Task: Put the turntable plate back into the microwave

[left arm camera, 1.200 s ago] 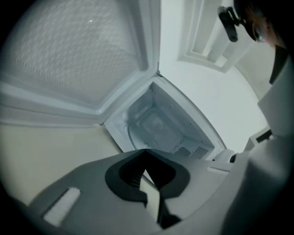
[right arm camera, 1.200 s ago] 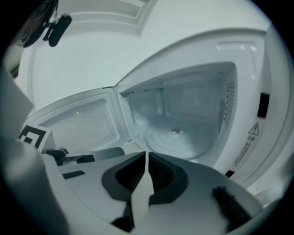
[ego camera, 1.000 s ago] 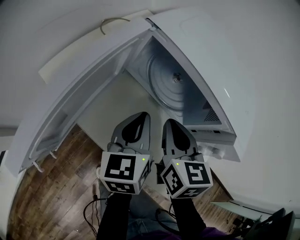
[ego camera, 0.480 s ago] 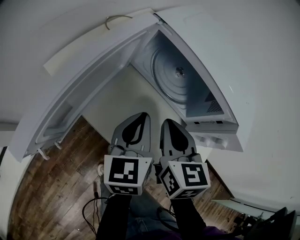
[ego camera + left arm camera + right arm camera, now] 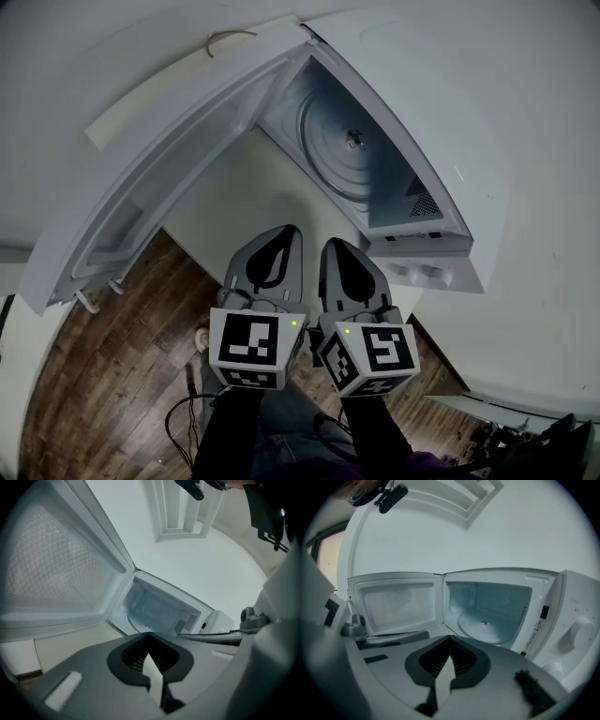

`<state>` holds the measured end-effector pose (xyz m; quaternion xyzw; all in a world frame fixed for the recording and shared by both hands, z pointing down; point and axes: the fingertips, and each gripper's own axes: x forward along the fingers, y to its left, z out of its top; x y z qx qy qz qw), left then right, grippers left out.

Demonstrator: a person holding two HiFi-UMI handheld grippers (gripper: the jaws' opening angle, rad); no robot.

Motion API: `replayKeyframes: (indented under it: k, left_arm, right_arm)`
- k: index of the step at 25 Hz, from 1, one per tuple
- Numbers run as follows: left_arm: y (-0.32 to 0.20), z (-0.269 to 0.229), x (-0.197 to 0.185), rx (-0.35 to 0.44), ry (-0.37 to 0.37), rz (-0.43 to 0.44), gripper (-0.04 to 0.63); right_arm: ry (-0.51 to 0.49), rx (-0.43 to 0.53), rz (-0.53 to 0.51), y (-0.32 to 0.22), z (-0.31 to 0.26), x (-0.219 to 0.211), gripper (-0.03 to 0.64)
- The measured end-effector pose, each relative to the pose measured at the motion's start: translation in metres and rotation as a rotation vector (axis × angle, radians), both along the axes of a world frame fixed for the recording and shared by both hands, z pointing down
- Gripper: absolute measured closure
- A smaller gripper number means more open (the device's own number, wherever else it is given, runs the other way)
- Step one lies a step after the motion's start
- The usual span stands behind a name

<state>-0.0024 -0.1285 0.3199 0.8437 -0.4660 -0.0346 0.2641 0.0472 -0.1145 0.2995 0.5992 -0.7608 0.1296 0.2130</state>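
While the right gripper hovers, the turntable plate lies ahead.

Turntable plate inside microwave, door at left

Microwave: white, with two knobs on the control panel. Its door stood swung wide open to the left. Turntable plate: round, pale, ringed; lay flat on the cavity floor, small hub at centre.
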Motion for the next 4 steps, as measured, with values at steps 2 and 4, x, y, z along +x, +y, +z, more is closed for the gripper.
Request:
replayKeyframes:
  k: [2,4]
  left_arm:
    - [0.0008,0.0011,0.0001,-0.003,0.000,0.000,0.589]
    - [0.0015,0.0020,0.0000,-0.005,-0.001,-0.001,0.589]
  right_arm:
    - [-0.023,-0.009,0.006,0.0011,0.0018,0.0001,0.606]
    - [-0.034,-0.016,0.010,0.0021,0.0034,0.0003,0.606]
